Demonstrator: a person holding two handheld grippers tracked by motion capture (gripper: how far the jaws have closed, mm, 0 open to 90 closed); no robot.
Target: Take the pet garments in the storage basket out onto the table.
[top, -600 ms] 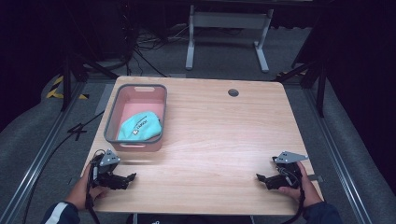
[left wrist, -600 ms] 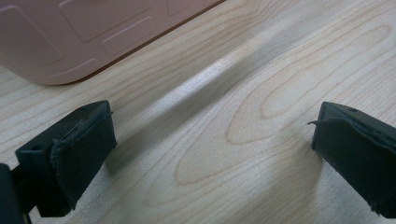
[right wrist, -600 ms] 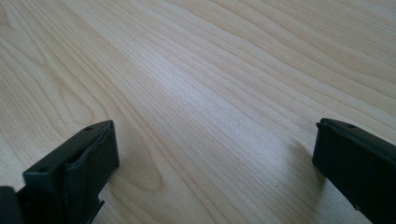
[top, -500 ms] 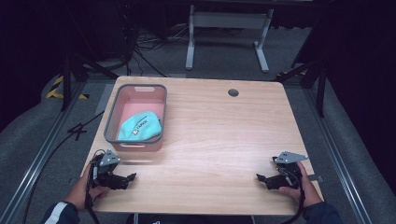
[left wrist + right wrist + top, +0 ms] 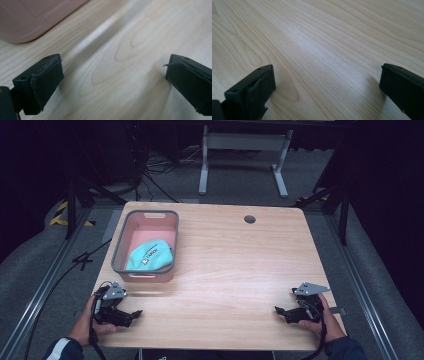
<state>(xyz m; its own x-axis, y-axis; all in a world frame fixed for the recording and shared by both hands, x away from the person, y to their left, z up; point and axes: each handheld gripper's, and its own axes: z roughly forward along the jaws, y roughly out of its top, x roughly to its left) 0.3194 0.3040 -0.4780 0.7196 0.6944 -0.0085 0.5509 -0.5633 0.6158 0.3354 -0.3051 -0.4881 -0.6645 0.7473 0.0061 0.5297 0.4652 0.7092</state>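
Nearest me, the left tongs (image 5: 136,312) and right tongs (image 5: 278,310) rested low at the desk's (image 5: 240,270) front corners, each with jaws spread wide over bare wood. Beyond the left pair stood a pink basket (image 5: 171,245) with a grey rim, a teal pouch (image 5: 149,256) lying inside. Farther back, a round cable hole (image 5: 249,219) and a grey stand (image 5: 242,155) on the floor.

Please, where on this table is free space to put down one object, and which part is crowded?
Free: the wide bare wood of the table right of the pink basket, from the cable hole down to between the left gripper and right gripper. Crowded: the basket, holding a teal pouch.
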